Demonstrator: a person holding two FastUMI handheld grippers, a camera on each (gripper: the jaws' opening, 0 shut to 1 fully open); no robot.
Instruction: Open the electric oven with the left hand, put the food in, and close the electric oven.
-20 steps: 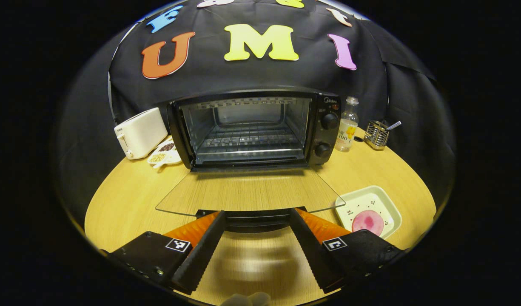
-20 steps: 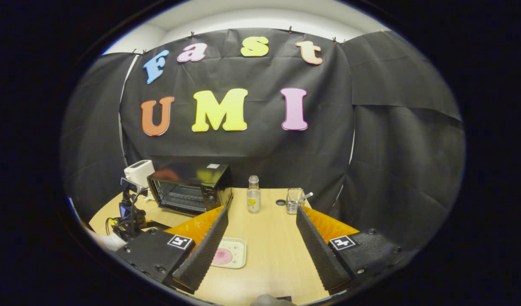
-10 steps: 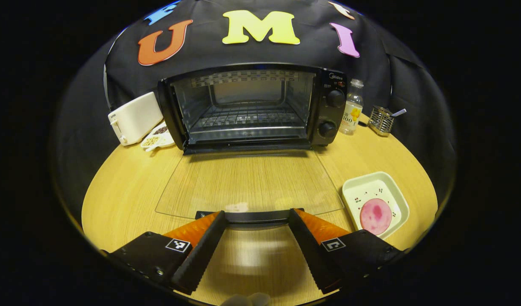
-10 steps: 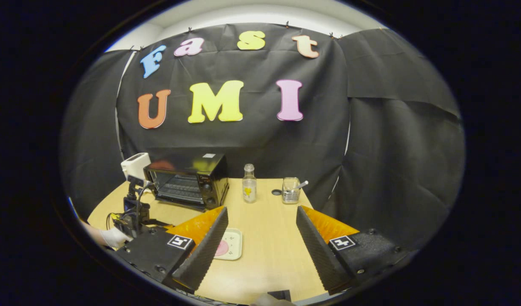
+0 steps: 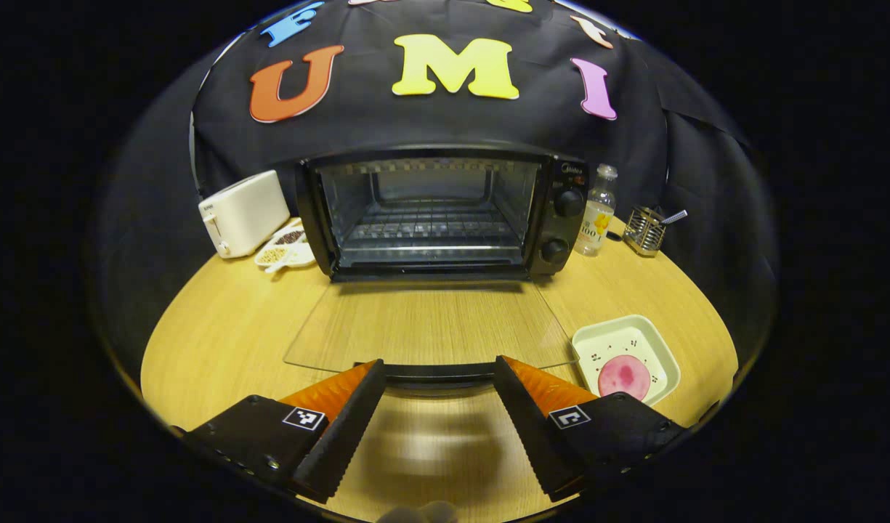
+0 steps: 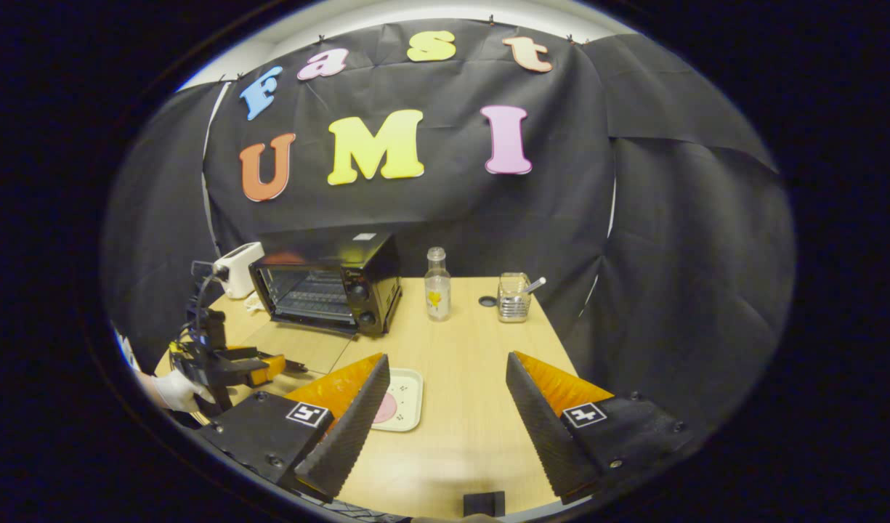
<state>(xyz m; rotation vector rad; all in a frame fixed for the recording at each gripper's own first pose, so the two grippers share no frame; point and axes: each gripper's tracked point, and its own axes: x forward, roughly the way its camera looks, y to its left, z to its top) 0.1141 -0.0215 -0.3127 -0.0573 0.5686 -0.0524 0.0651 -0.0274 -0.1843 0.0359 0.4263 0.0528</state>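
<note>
The black electric oven (image 5: 434,211) stands open, its wire rack bare. Its glass door (image 5: 430,319) lies flat over the wooden table (image 5: 219,327). The door's dark handle (image 5: 439,375) sits just at the tips of my left gripper (image 5: 437,363), which is open and holds nothing. A pale square plate (image 5: 652,345) with a round pink piece of food (image 5: 623,376) lies to the right of the door. In the right gripper view the oven (image 6: 328,283) is far left and the plate (image 6: 410,396) lies just beyond my open right gripper (image 6: 445,359). The left gripper (image 6: 270,365) shows there in a gloved hand (image 6: 172,388).
A white toaster (image 5: 243,212) and a small dish of seeds (image 5: 285,250) stand left of the oven. A clear bottle (image 5: 596,211) and a wire holder (image 5: 646,229) stand to its right. A small black block (image 6: 484,503) lies at the table's near edge.
The door has dropped flat and my left gripper has backed slightly off its handle. The right gripper has tilted down toward the table, bringing the plate nearer.
</note>
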